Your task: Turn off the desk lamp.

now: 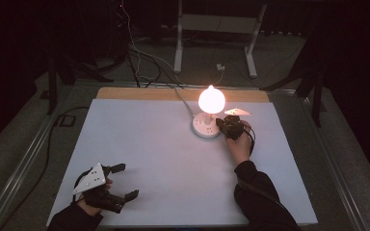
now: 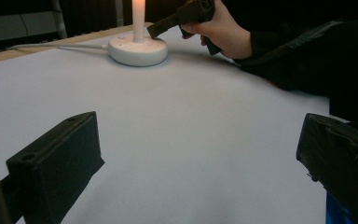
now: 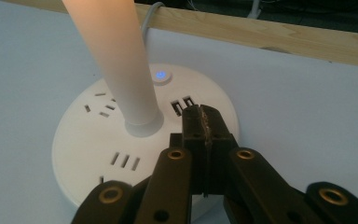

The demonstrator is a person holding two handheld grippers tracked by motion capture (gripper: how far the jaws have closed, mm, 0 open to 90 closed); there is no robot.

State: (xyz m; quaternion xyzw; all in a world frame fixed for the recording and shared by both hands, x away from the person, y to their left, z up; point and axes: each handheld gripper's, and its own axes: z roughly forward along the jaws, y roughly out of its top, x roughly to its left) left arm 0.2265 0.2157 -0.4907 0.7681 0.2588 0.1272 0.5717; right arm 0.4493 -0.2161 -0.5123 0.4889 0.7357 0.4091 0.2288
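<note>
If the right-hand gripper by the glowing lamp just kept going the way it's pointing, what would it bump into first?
Most likely the lamp's round white base. The right gripper, jaws pressed together, hangs over its top, aimed at the USB slots near the blue-lit button. The glowing stem stands just beside that line; depth is hard to judge.

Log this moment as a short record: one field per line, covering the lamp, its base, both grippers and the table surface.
lamp: bulb glowing, upright on a white stem
base: round white power base with socket slots, USB ports and a lit blue button
cable: grey cord runs from the base toward the far edge
right gripper: jaws pressed together, tips over the base's top, beside the stem
left gripper: jaws wide apart, nothing between them, near the table's near left corner
surface: white sheet over a wooden table edge
</note>
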